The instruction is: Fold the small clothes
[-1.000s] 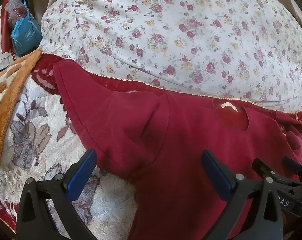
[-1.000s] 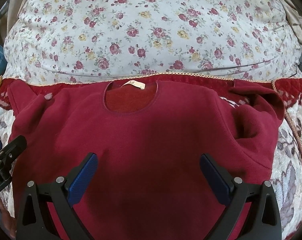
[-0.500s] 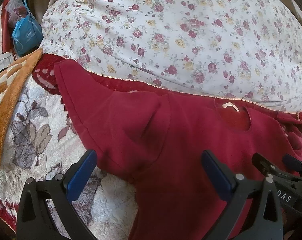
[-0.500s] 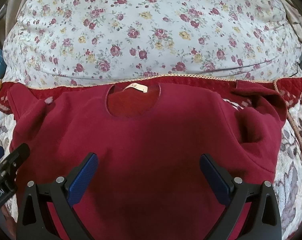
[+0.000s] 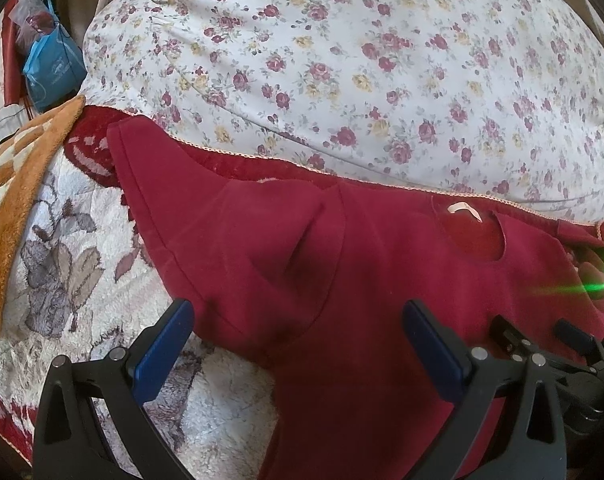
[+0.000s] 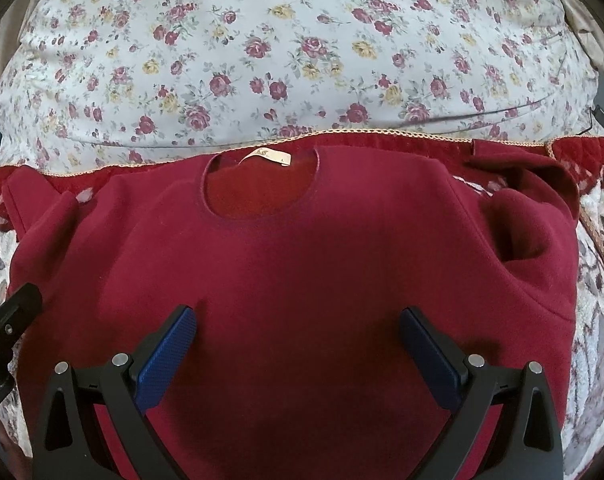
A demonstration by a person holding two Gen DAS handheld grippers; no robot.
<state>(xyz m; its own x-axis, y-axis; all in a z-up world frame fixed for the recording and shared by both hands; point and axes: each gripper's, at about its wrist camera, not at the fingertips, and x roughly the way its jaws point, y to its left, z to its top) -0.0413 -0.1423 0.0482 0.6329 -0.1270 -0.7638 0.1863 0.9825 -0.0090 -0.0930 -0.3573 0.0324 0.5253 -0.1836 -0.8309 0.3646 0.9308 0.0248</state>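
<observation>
A dark red sweatshirt (image 6: 302,264) lies flat, front up, on a plush blanket, neck hole with a white label (image 6: 268,157) at the far side. Its left sleeve (image 5: 206,216) spreads to the left in the left wrist view; the right sleeve (image 6: 533,216) lies bunched at the right. My left gripper (image 5: 298,320) is open and empty, hovering over the left armpit area. My right gripper (image 6: 298,328) is open and empty over the middle of the chest. The right gripper also shows at the lower right of the left wrist view (image 5: 541,340).
A large floral pillow (image 6: 302,48) lies just behind the collar. The white and grey flower-patterned blanket (image 5: 62,264) has a red border. An orange checked towel (image 5: 18,200) lies at the left, with a blue bag (image 5: 54,68) behind it.
Both grippers have drifted slightly; the sweatshirt sits a little lower in the left wrist view. Both stay open, and the sweatshirt has not moved.
</observation>
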